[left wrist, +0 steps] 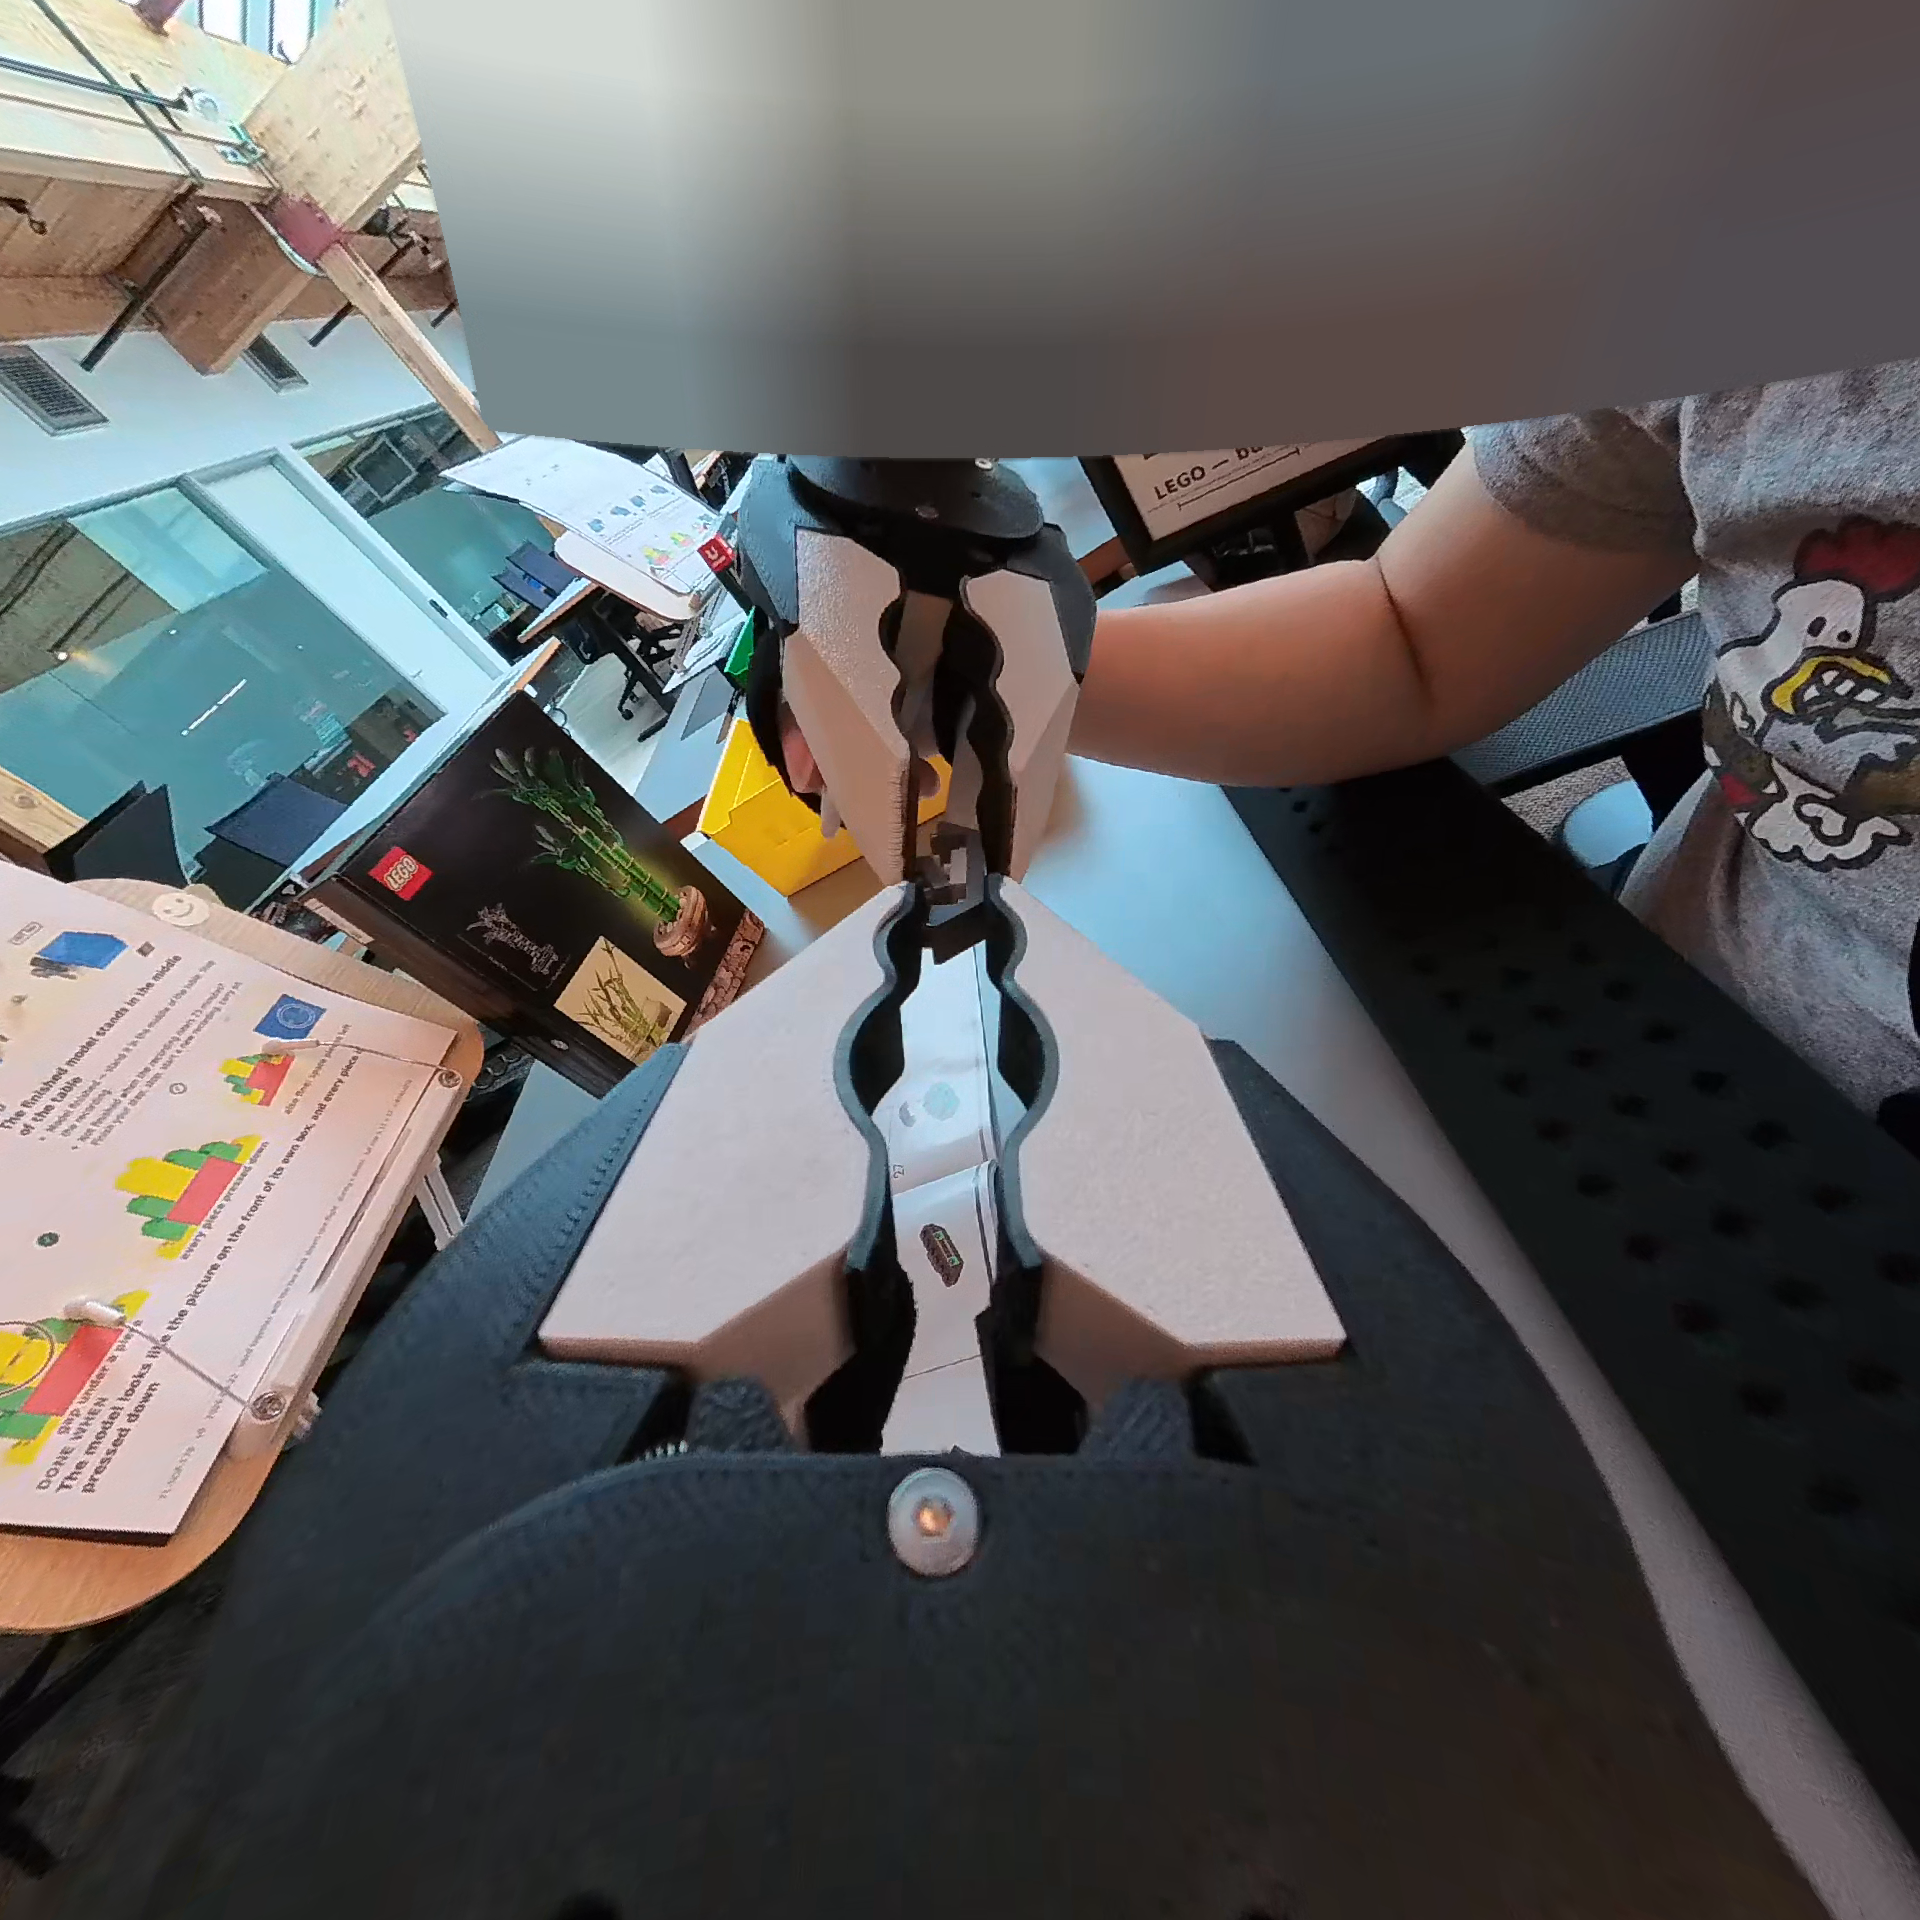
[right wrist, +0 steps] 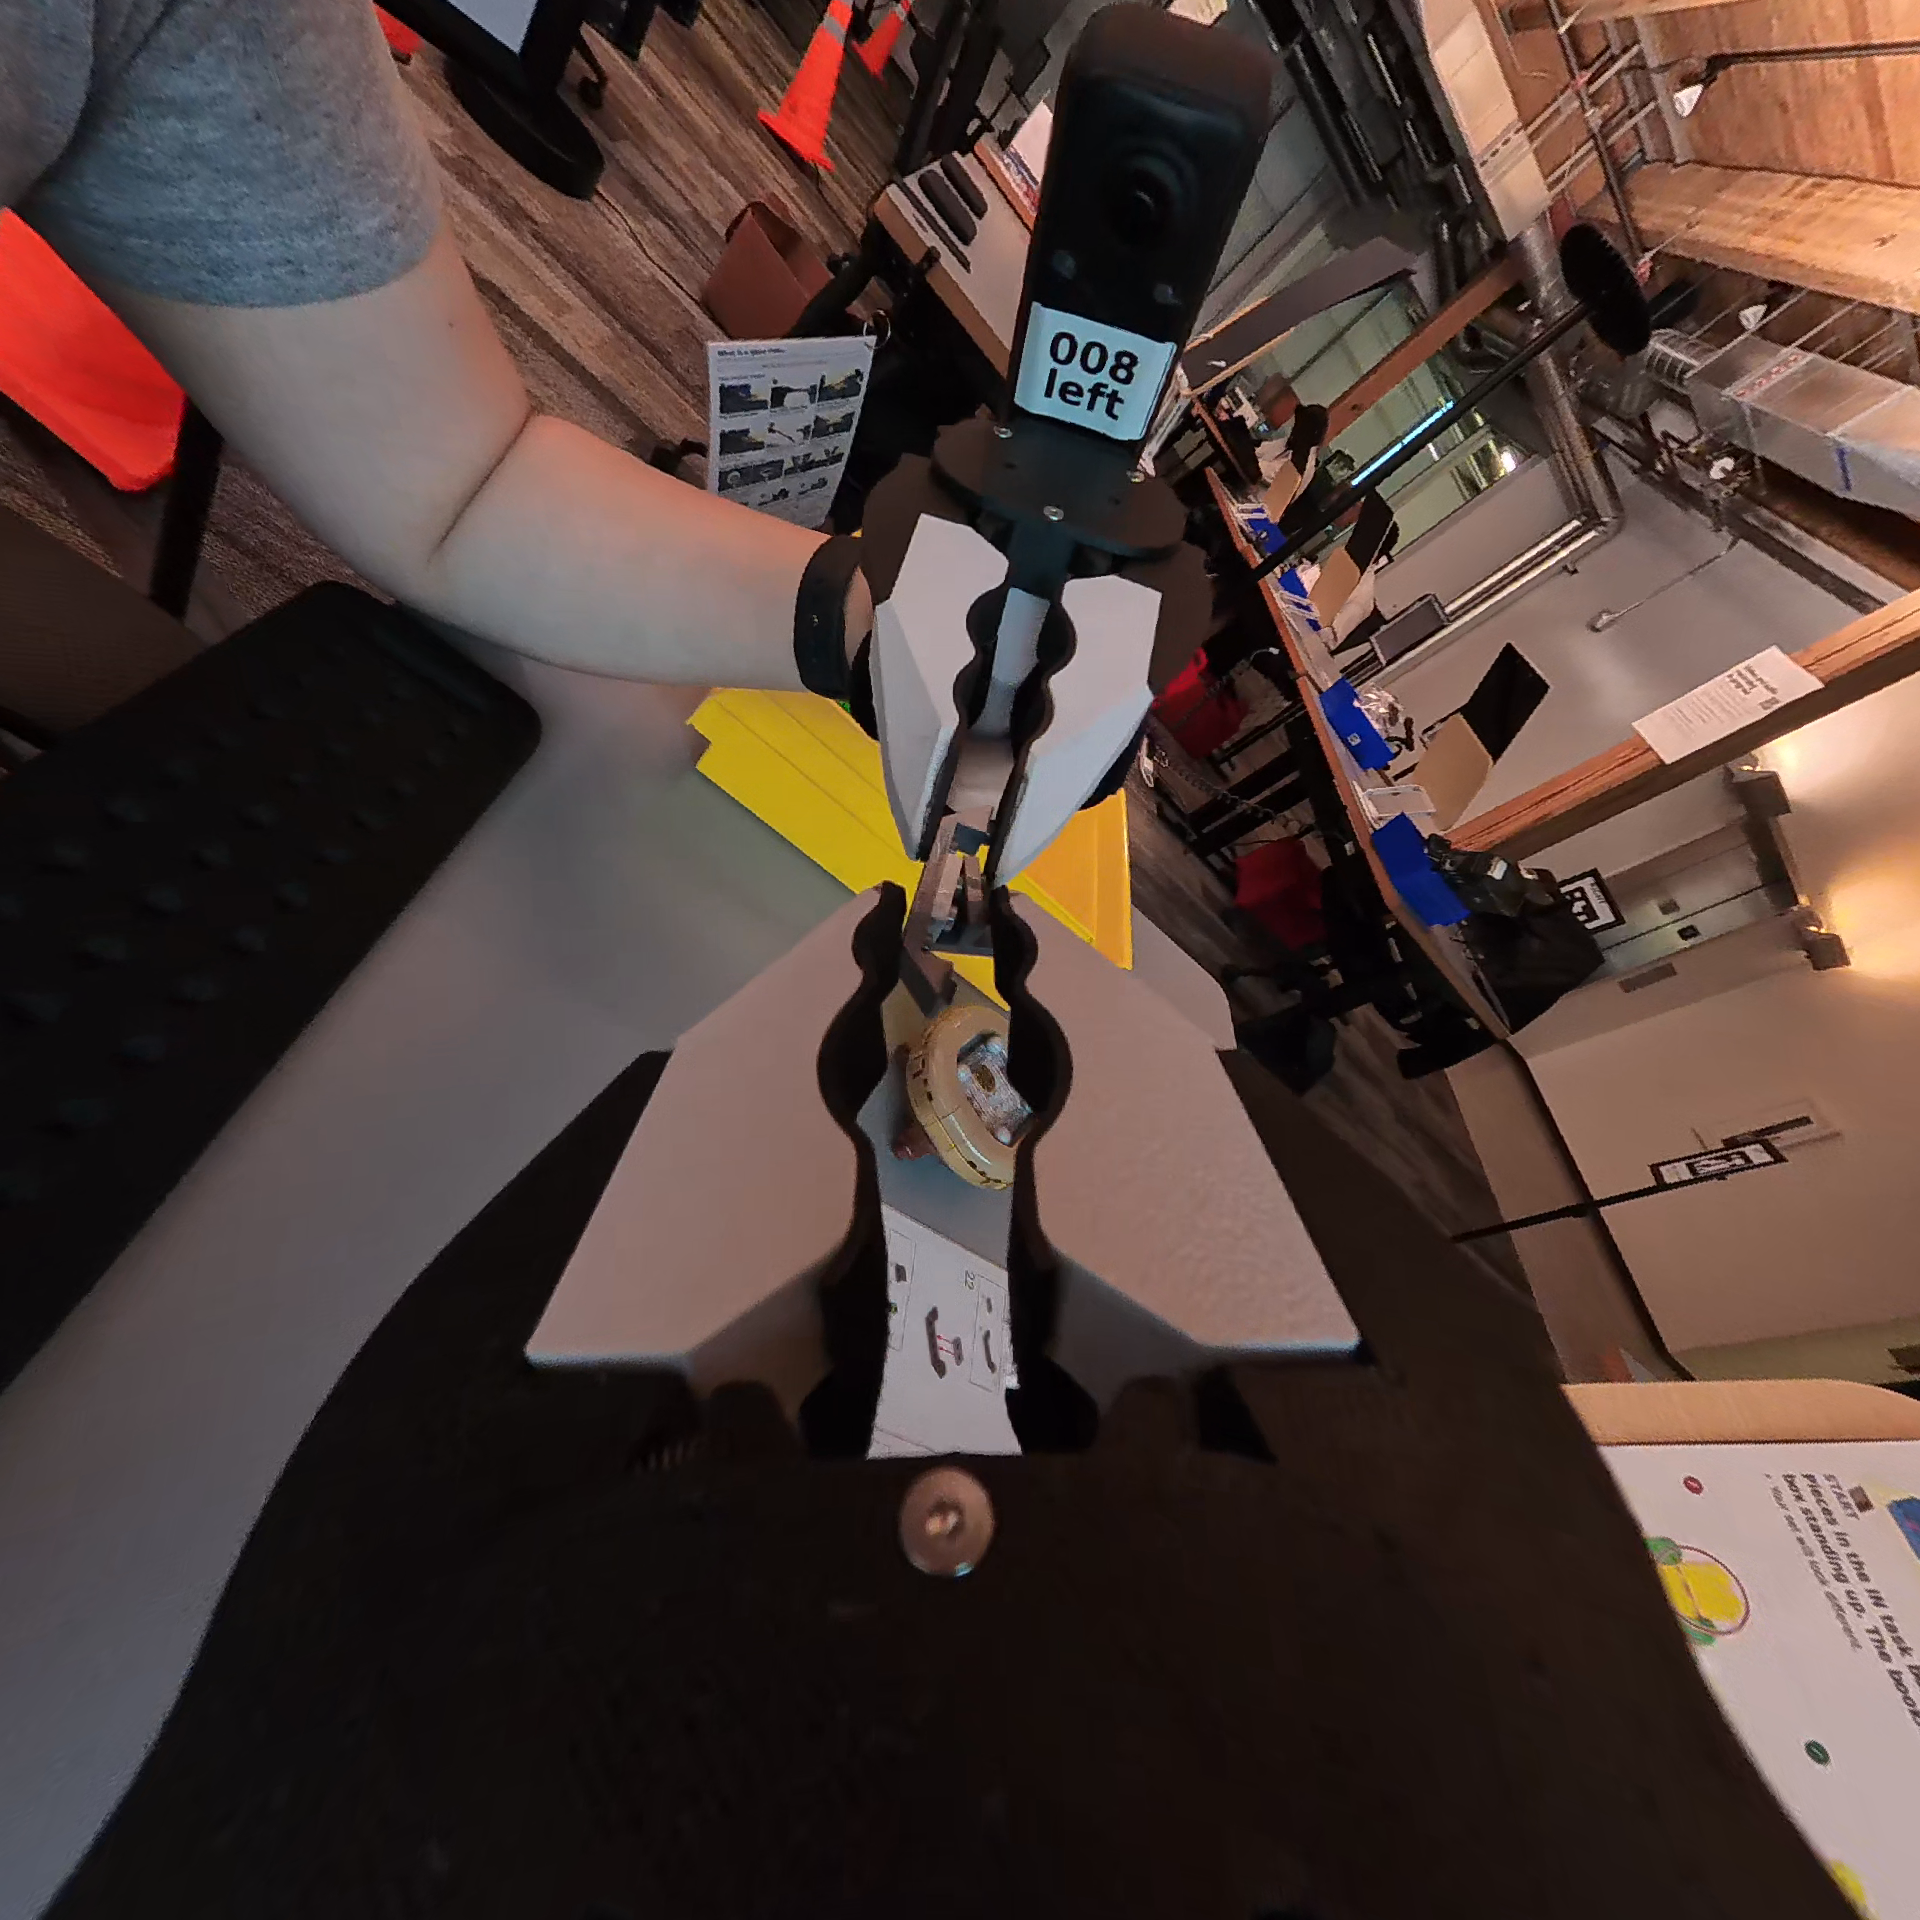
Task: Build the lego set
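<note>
Tip to tip above the white tabletop [left wrist: 1164, 935], the left hand-held gripper [left wrist: 951, 914] and right hand-held gripper [right wrist: 940, 920] each pinch a small dark grey plastic Lego piece [left wrist: 951, 883], apparently mid-joining; next likely comes a firm, aligned press.

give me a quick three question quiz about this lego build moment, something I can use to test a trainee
1. True or false: the left gripper and the right gripper meet tip to tip over the table.
2. What do the jaws of both grippers pinch? A) a green leaf piece B) a small dark lego assembly C) a sheet of paper
3. What colour is the bin behind the grippers?

Key: 1 true; 2 B; 3 yellow.
</note>
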{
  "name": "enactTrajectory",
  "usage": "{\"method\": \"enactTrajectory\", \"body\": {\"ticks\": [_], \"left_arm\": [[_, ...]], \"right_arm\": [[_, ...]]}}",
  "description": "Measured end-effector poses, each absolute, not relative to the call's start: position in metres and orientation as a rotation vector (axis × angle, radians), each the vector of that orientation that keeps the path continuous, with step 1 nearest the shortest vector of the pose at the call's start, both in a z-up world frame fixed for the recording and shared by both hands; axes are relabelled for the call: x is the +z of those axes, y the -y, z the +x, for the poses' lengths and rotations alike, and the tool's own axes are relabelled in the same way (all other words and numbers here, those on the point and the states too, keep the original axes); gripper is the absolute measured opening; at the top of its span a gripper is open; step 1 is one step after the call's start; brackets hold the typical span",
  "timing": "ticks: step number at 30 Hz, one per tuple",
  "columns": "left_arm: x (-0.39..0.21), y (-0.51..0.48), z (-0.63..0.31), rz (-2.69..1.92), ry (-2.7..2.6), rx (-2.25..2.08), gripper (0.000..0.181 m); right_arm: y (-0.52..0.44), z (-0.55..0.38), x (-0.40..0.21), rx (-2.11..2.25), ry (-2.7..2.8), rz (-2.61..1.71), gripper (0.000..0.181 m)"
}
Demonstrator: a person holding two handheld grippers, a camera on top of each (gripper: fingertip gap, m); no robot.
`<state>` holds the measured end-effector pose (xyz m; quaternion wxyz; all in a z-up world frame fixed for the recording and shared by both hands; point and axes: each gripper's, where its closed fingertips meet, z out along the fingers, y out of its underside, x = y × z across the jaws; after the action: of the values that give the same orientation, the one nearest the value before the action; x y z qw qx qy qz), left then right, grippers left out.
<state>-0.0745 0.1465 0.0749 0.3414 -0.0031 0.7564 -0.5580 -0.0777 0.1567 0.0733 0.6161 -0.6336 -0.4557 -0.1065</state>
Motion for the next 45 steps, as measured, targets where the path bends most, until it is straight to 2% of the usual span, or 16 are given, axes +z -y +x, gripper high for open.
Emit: {"method": "enactTrajectory", "body": {"ticks": [5, 20, 45], "left_arm": [[0.0753, -0.1467, -0.0763, -0.002, -1.970, -1.465, 0.009], [0.0754, -0.1466, -0.0796, 0.015, -1.969, -1.476, 0.010], [0.0785, -0.1490, -0.0710, 0.080, -1.851, -1.293, 0.009]], "right_arm": [[-0.1571, -0.0789, 0.0747, -0.247, 1.046, -1.447, 0.018], [-0.1566, -0.0824, 0.0760, -0.242, 1.046, -1.448, 0.011], [-0.1596, -0.0744, 0.0792, -0.324, 1.030, -1.425, 0.011]]}}
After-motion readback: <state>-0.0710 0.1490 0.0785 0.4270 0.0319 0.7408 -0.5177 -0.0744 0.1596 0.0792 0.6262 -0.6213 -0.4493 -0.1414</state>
